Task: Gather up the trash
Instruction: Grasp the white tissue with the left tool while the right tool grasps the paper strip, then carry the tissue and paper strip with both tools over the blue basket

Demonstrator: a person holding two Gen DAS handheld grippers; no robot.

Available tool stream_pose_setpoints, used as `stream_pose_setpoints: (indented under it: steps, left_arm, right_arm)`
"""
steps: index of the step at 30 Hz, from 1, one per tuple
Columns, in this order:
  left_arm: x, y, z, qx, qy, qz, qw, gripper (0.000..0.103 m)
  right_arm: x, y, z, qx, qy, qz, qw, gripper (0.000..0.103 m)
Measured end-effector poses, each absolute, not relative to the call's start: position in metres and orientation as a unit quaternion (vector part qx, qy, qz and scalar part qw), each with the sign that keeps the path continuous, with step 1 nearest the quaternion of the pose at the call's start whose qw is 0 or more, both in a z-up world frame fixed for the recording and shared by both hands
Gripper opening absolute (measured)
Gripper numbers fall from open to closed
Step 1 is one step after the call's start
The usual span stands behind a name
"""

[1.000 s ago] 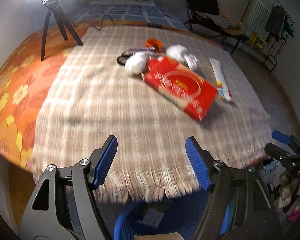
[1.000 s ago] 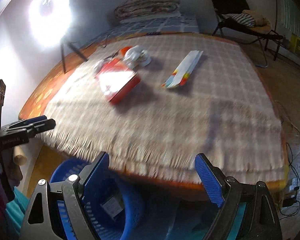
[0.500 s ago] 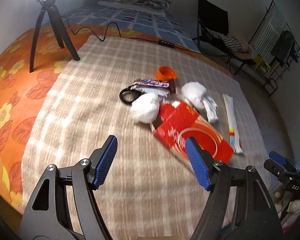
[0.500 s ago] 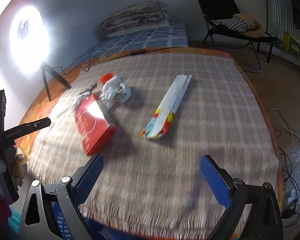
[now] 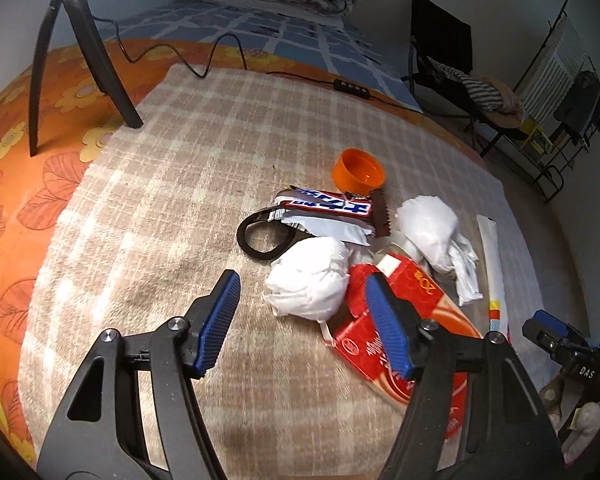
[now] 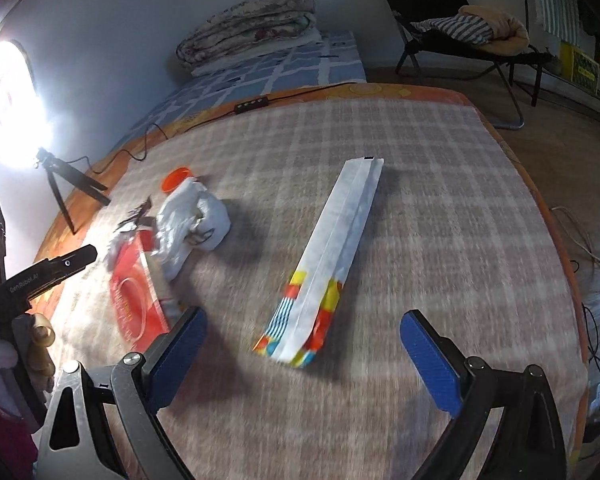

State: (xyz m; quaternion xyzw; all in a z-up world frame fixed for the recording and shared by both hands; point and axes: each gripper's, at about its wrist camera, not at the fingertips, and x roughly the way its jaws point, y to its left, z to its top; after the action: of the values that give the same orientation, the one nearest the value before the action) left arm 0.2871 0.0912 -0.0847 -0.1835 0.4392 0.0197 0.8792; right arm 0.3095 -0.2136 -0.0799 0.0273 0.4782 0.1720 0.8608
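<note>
Wrapper (image 6: 332,256) lies dead ahead of my right gripper (image 6: 300,344), long axis running near to far; both grippers released, left gripper (image 5: 304,320) facing the white wad (image 5: 308,280).

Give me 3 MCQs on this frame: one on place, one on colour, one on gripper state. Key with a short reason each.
1. Where does the long white wrapper lie?
A. Apart from the pile, alone on the plaid blanket
B. Under the red box
C. Inside the cup

2. What colour is the small cup?
A. Green
B. Orange
C. Black

3. How is the left gripper set?
A. Shut on a wad
B. Shut on the red box
C. Open, holding nothing

Key:
A, bare blanket lies between the wrapper and the pile.
B, its orange rim and wall show behind the candy wrapper.
C, its blue pads stand wide apart, with the white wad ahead, ungripped.
</note>
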Motion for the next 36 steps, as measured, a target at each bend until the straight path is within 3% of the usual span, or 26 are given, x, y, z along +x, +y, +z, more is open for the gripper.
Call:
stream_pose_setpoints:
  steps: [6,11,14,16,20,25,28,31,36]
  left_arm:
    - [0.299,0.09,-0.097,-0.189,0.45,0.012,0.873,0.055]
    - [0.304,0.085,-0.101,-0.183,0.454,0.004,0.872,0.035]
    - [0.301,0.083,-0.099,-0.174,0.451,0.001,0.876,0.03]
    - [0.298,0.081,-0.096,-0.173,0.447,-0.003,0.877,0.03]
    - [0.289,0.082,-0.087,-0.17,0.438,-0.007,0.882,0.027]
    - [0.278,0.086,-0.078,-0.166,0.43,-0.007,0.887,0.027]
    - [0.271,0.087,-0.074,-0.165,0.426,-0.007,0.889,0.027]
    - [0.266,0.087,-0.067,-0.165,0.42,-0.008,0.892,0.027]
    - [0.25,0.086,-0.052,-0.162,0.407,-0.01,0.899,0.027]
  right_arm:
    - [0.332,-0.207,-0.092,0.026,0.485,0.164,0.858,0.095]
    - [0.346,-0.2,-0.101,0.02,0.49,0.153,0.858,0.092]
    - [0.354,-0.197,-0.107,0.015,0.496,0.145,0.856,0.089]
    - [0.358,-0.195,-0.11,0.014,0.501,0.143,0.853,0.08]
    - [0.362,-0.191,-0.114,-0.002,0.504,0.133,0.853,0.073]
    - [0.362,-0.189,-0.113,-0.022,0.501,0.122,0.856,0.044]
    - [0.36,-0.193,-0.111,-0.015,0.502,0.125,0.856,0.034]
    - [0.356,-0.199,-0.107,-0.006,0.499,0.129,0.857,0.027]
    - [0.346,-0.207,-0.095,0.003,0.488,0.133,0.863,0.026]
